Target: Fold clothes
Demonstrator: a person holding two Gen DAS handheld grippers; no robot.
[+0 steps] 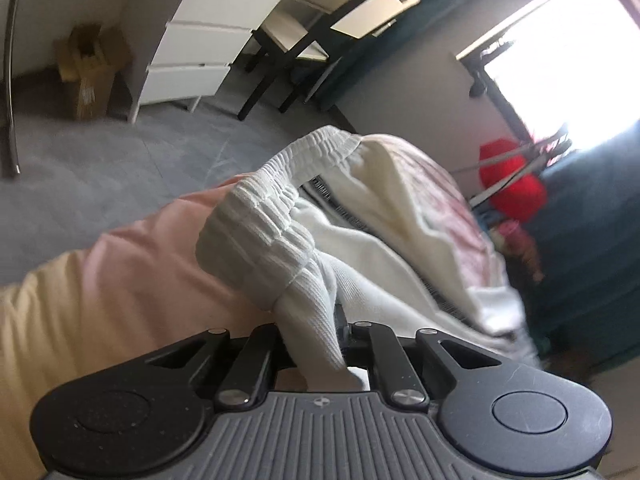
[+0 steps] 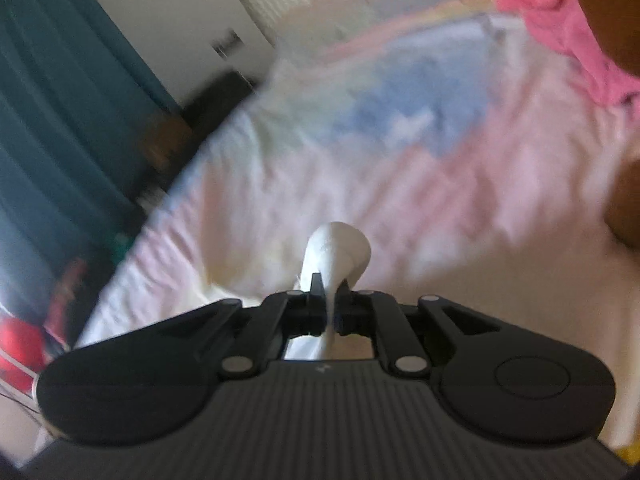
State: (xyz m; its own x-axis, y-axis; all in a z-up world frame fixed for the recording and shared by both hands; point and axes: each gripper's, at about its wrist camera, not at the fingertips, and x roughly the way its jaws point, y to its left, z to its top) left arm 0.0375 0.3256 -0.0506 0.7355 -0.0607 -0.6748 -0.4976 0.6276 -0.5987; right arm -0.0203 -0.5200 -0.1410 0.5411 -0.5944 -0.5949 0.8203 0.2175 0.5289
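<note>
Bunching between hand-held gripper (image 1: 320,330), garment (image 1: 280,232) (white)

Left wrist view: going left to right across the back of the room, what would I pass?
Cardboard box → white drawer unit → dark-framed chair → bright window. Nearer the camera, the left gripper is shut on a white garment.

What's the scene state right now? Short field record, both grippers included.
surface: bed with pastel bedspread
garment: white ribbed garment with elastic waistband
left gripper: shut on the white garment near its waistband, fabric bunched
right gripper: shut on white fabric
other clothes: pink garment at the far edge of the bed
background: white drawer unit
</note>
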